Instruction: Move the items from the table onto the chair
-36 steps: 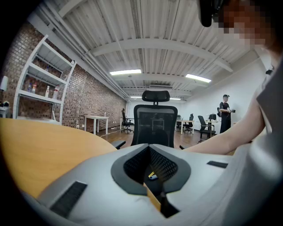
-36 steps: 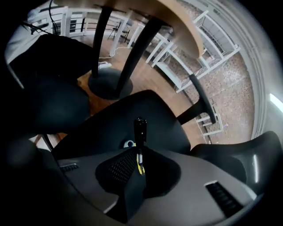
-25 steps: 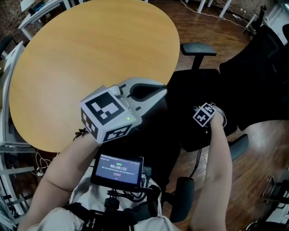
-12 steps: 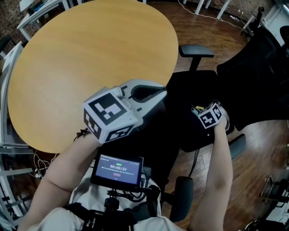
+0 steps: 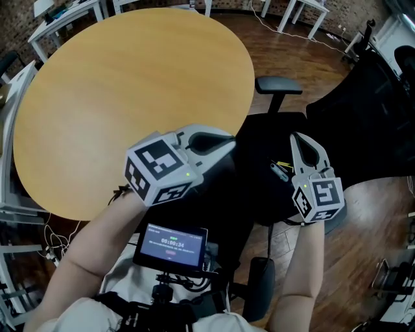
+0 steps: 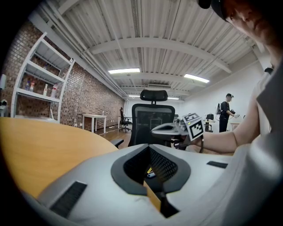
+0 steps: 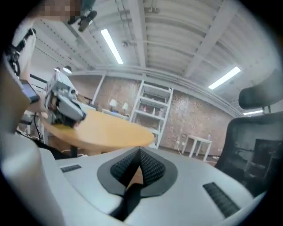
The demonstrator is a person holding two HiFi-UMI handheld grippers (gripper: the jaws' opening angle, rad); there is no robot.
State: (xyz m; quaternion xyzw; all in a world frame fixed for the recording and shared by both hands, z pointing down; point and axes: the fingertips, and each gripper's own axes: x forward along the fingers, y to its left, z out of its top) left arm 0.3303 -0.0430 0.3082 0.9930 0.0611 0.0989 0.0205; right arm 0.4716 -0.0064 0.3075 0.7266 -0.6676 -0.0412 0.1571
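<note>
The round wooden table [image 5: 130,78] has a bare top. To its right stands a black office chair, and small items [image 5: 280,170], one yellow and one grey, lie on its seat [image 5: 259,139]. My right gripper [image 5: 300,137] hovers over the seat's right side, pointing away from me. Its jaws have just closed and are shut with nothing between them. My left gripper [image 5: 227,139] is held over the table's near edge, pointing right toward the chair, shut and empty. In the left gripper view the same items [image 6: 150,173] show beyond the jaws.
The chair's far armrest [image 5: 279,84] and near armrest [image 5: 262,285] flank the seat. A second black chair [image 5: 369,117] stands at the right. A small screen [image 5: 170,245] hangs at my chest. White desks [image 5: 298,10] line the back.
The right gripper rose from the chair seat and swung from pointing down to pointing level, its marker cube now facing me. The small items stay on the seat. The left gripper kept still.
</note>
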